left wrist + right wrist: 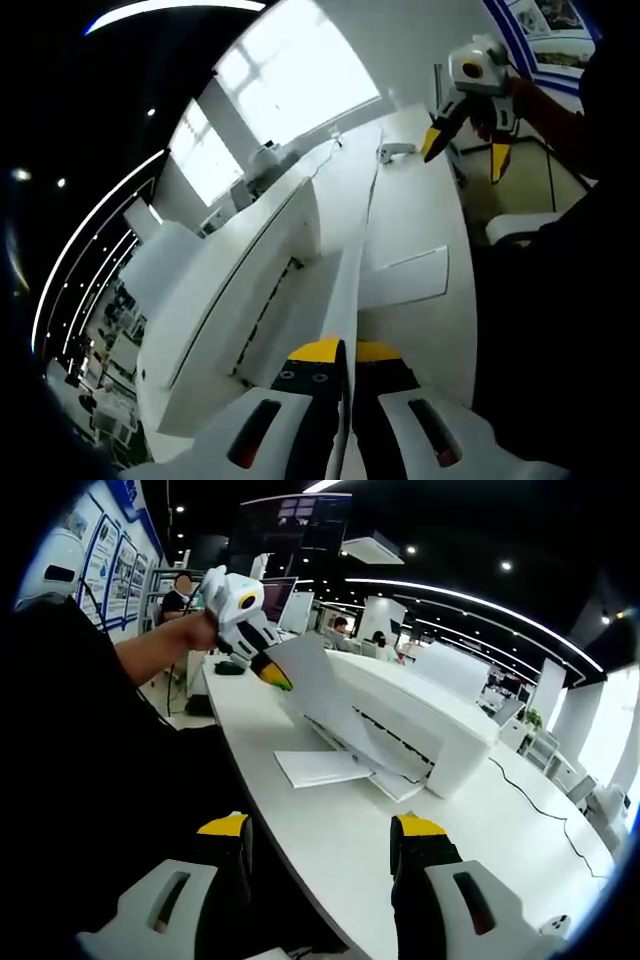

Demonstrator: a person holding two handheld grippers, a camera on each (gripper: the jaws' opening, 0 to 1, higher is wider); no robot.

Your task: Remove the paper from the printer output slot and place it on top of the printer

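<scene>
Fingers of the left gripper [347, 352] pinch one sheet of paper [318, 690], lifted over the one white printer [420, 725]. Right gripper [322, 832] fingers spread wide, holding nothing, above the table [400, 850]. One more sheet [322, 767] lies beside the printer.

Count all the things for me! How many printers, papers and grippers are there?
Printer: 1
Sheets of paper: 2, one held, one lying on the table
Hand-held grippers: 2, left, right
Total: 5
</scene>
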